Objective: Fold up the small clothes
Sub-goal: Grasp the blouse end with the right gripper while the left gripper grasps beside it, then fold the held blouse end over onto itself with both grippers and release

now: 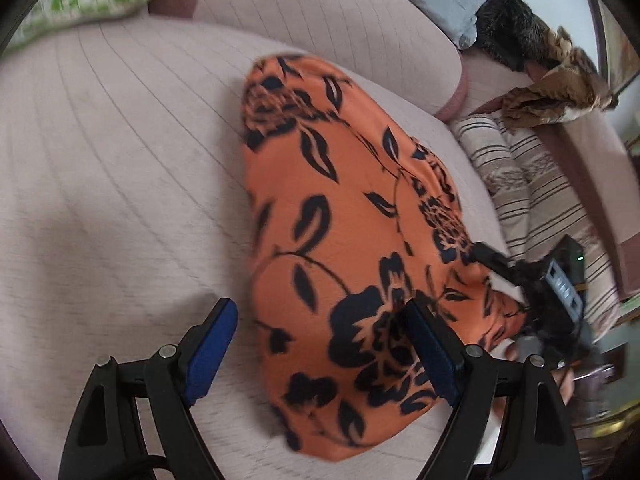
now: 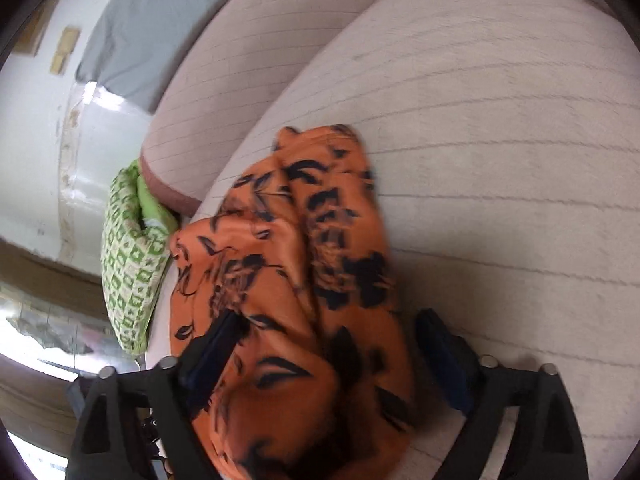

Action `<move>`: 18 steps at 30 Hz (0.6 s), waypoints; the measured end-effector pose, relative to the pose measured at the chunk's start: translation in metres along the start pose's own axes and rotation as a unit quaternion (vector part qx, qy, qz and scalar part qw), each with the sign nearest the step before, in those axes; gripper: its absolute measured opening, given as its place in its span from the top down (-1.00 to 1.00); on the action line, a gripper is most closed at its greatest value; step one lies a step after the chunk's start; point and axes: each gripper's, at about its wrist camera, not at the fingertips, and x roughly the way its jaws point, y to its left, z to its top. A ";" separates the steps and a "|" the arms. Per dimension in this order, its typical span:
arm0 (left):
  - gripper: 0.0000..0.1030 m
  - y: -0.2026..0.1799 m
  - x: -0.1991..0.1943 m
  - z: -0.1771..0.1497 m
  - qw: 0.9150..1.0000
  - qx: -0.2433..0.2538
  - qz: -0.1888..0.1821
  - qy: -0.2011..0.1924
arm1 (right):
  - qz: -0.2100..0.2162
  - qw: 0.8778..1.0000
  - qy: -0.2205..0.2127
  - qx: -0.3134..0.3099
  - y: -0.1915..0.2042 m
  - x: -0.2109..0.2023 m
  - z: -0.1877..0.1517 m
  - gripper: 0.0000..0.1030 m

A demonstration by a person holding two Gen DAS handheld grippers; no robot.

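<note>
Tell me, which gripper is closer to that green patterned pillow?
Left, probably. The left gripper works the orange floral cloth on the green patterned pillow's side; the right gripper is at the far end.

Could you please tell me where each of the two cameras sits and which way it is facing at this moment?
Left wrist: on the left gripper, angled down at the orange floral garment on the sofa cushion; its blue-padded fingers stand open, with the right gripper beyond.
Right wrist: on the right gripper, angled down over the garment's bunched end; its fingers stand apart around the cloth.
Shared: garment, cushion, green patterned pillow.
</note>
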 end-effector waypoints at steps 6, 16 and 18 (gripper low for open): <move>-0.10 -0.022 0.008 -0.009 0.998 0.034 0.044 -0.018 | -0.051 0.994 0.016 -0.095 0.049 0.027 -0.024 -0.24; 0.20 -0.045 -0.067 -0.031 0.982 0.090 0.124 -0.112 | -0.021 0.980 -0.064 -0.185 0.118 -0.010 -0.069 0.09; 0.19 -0.039 -0.086 -0.040 0.978 0.092 0.143 -0.122 | 0.002 0.978 -0.070 -0.197 0.132 -0.016 -0.079 0.10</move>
